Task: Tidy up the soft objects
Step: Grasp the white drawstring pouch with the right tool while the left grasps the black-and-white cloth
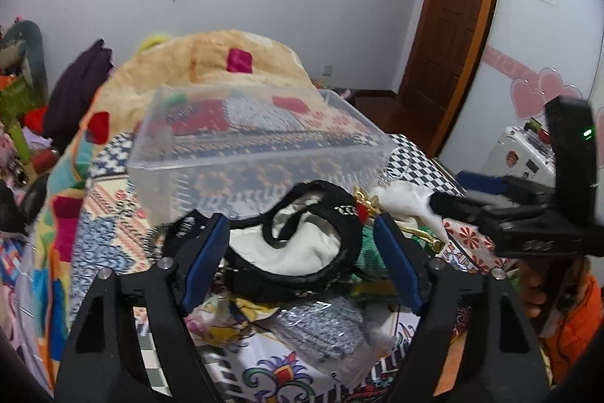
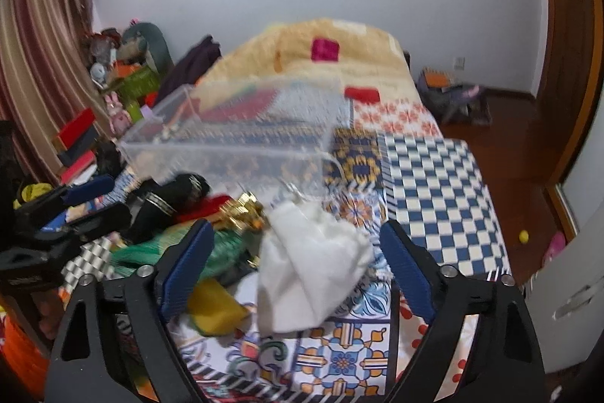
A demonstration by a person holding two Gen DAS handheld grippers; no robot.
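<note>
A bed covered by a patchwork quilt of blue-and-white checks and orange floral tiles (image 2: pixel 434 176) is seen filling both views, with a plush beige blanket dotted with red and pink squares (image 1: pixel 211 63) heaped at its far end. On the quilt, a clear rectangular plastic bin (image 1: pixel 249 146) is set open side up — the quilt pattern is seen through its walls, and whether anything lies inside cannot be told. Just in front of the bin a heap of soft things is gathered. Topmost in the left wrist view is a black-rimmed pouch with a white lining (image 1: pixel 298 244), framed between the blue-padded fingers of the left gripper (image 1: pixel 302 248), which are held spread wide on either side of it; no contact can be made out. Beneath it, a grey knitted fabric piece (image 1: pixel 324 327) is laid, and a green knitted cloth (image 2: pixel 222 248) is tucked at the side. In the right wrist view a white soft cloth bag (image 2: pixel 313 270) is found between the fingers of the right gripper (image 2: pixel 298 267), also spread apart, nothing pinched. Beside the bag a yellow soft pad (image 2: pixel 215 308) is seen, and behind it a small shiny gold ornament (image 2: pixel 241 210) — blurred, its form not readable.
</note>
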